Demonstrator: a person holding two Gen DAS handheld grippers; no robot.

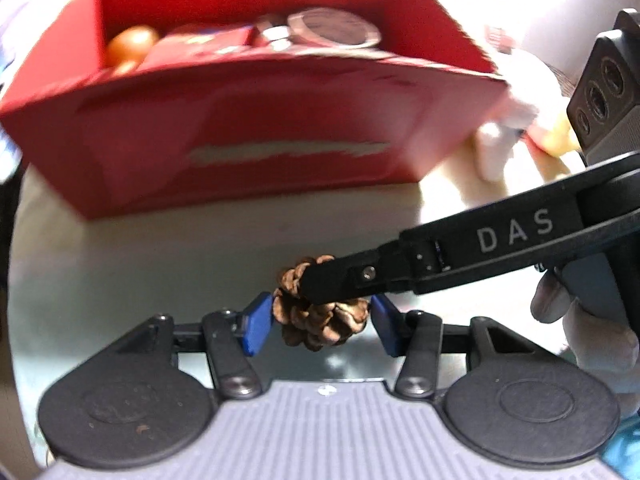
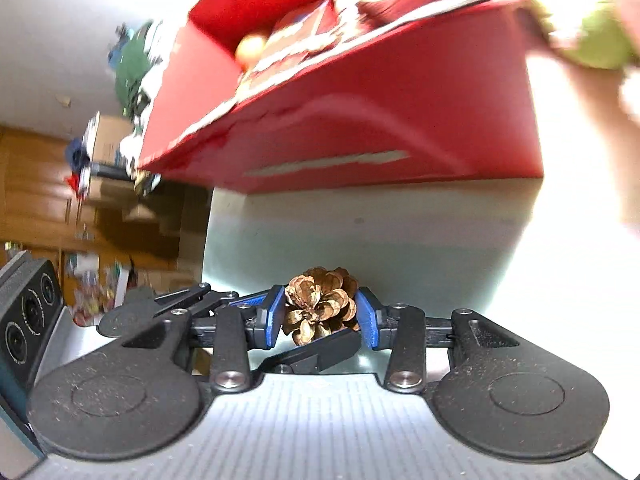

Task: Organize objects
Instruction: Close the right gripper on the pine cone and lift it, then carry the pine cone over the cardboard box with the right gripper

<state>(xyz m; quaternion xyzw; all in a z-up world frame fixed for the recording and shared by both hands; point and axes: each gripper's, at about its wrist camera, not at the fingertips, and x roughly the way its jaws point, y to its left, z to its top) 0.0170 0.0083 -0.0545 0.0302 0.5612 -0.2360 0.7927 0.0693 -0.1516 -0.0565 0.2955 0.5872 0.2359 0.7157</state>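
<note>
A brown pine cone (image 1: 320,326) sits between the blue pads of my left gripper (image 1: 320,320), which touch it on both sides. My right gripper reaches in from the right, and one black finger (image 1: 480,240) lies across the top of the cone. In the right wrist view the same pine cone (image 2: 320,300) is pressed between the blue pads of my right gripper (image 2: 322,316), with a left finger (image 2: 320,350) crossing beneath it. The red box (image 1: 240,120) stands just beyond, open on top.
The red box (image 2: 380,120) holds an orange ball (image 1: 130,44), a round tin (image 1: 332,28) and red packets. A white plush toy (image 1: 508,120) lies right of it on the white table (image 1: 160,248). A hand (image 1: 560,304) holds the right gripper. Shelves with clutter (image 2: 100,160) stand at the left.
</note>
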